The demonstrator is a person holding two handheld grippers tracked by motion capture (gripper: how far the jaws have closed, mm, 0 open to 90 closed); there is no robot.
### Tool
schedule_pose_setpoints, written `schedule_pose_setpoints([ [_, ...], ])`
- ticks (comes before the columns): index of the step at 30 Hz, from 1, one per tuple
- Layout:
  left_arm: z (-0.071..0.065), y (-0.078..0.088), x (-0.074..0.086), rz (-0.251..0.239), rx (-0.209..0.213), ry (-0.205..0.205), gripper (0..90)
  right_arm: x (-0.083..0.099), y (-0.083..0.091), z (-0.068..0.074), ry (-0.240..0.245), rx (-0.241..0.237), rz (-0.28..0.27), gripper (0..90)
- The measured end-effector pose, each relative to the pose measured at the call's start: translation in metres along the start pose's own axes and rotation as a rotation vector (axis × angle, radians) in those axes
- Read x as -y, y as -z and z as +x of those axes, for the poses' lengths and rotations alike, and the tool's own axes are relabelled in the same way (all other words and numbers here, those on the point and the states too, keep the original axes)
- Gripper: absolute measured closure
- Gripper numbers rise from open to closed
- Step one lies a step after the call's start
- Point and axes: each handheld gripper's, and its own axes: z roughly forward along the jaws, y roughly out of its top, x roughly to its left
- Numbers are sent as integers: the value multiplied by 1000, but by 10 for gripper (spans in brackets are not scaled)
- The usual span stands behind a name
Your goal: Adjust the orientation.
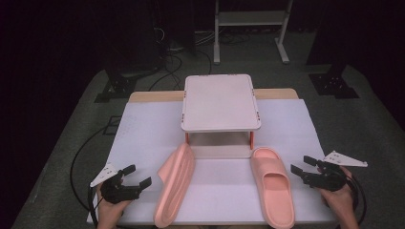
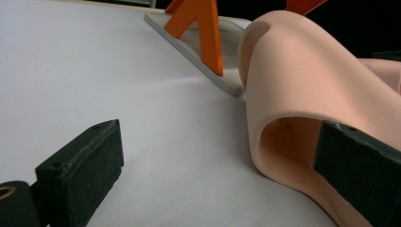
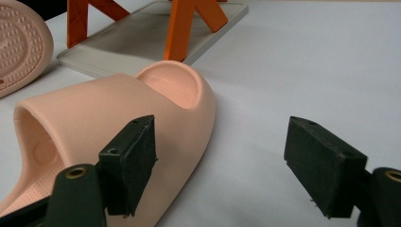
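Slippers await 2 spread, empty claws.
Left slipper (image 1: pixel 175 183) lies on its side right of the left claw (image 1: pixel 138 177); upright right slipper (image 1: pixel 275 188) sits left of the right claw (image 1: pixel 299 164), both running bottom to centre.

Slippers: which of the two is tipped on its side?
The left slipper, beside the left gripper: it rests on its edge with the sole turned outward. The right slipper lies flat, footbed up.
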Motion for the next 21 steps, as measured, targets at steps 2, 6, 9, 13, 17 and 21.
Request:
schedule_pose_setpoints([
  [2, 0, -1, 0, 2, 0, -2, 20, 0, 0, 0, 0, -2, -1, 252],
  [6, -2, -4, 0, 15, 6, -17, 45, 0, 0, 1, 5, -5, -5, 252],
  [9, -5, -8, -1, 24, 20, -23, 46, 0, -1, 2, 0, -11, -6, 252],
  [13, -6, -13, 0, 46, 25, -29, 58, 0, -2, 3, 5, -13, -4, 252],
  [17, -7, -15, -1, 59, 26, -41, 87, 0, -2, 4, 6, -15, -5, 252],
  [21, -11, -17, -2, 57, 21, -71, 120, 1, -3, 4, 8, -14, -1, 252],
])
